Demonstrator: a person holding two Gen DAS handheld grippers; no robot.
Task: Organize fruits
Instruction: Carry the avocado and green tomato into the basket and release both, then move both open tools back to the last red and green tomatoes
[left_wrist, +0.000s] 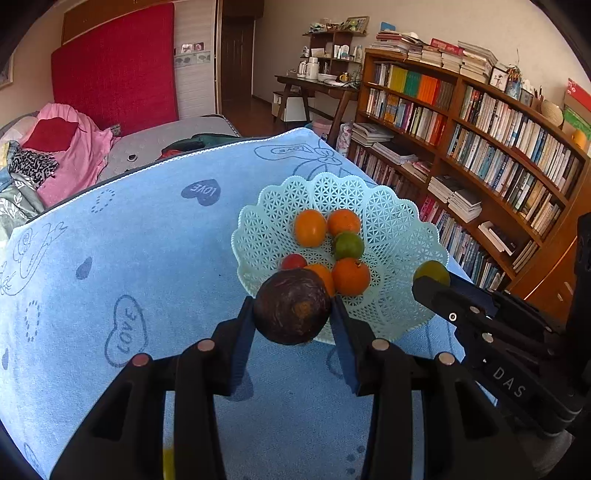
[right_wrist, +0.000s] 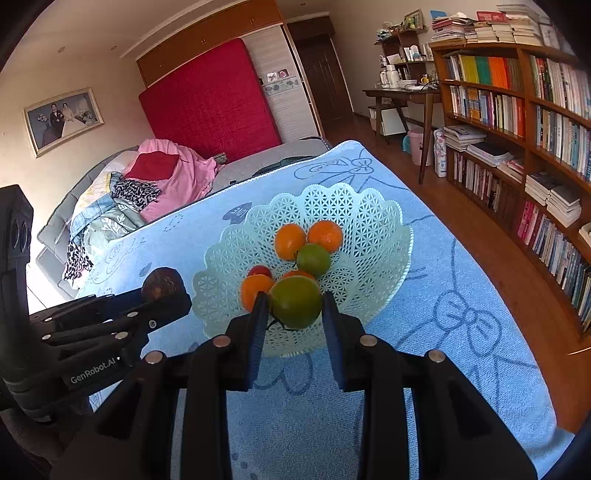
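Note:
My left gripper (left_wrist: 292, 314) is shut on a dark brown, wrinkled round fruit (left_wrist: 291, 307), held just above the near rim of a pale green lattice basket (left_wrist: 391, 218). In the right wrist view that same fruit (right_wrist: 163, 282) shows at the left. My right gripper (right_wrist: 293, 308) is shut on a green citrus fruit (right_wrist: 295, 302), also over the basket's (right_wrist: 373, 218) near edge. Inside the basket lie several oranges (left_wrist: 310, 228), a green fruit (left_wrist: 349, 245) and a small red one (left_wrist: 293, 261).
A blue towel (left_wrist: 129, 258) with heart prints covers the table. A bed with pink and patterned clothes (left_wrist: 66, 147) stands behind it. Wooden bookshelves (left_wrist: 480, 129) full of books line the right side, past the table's right edge.

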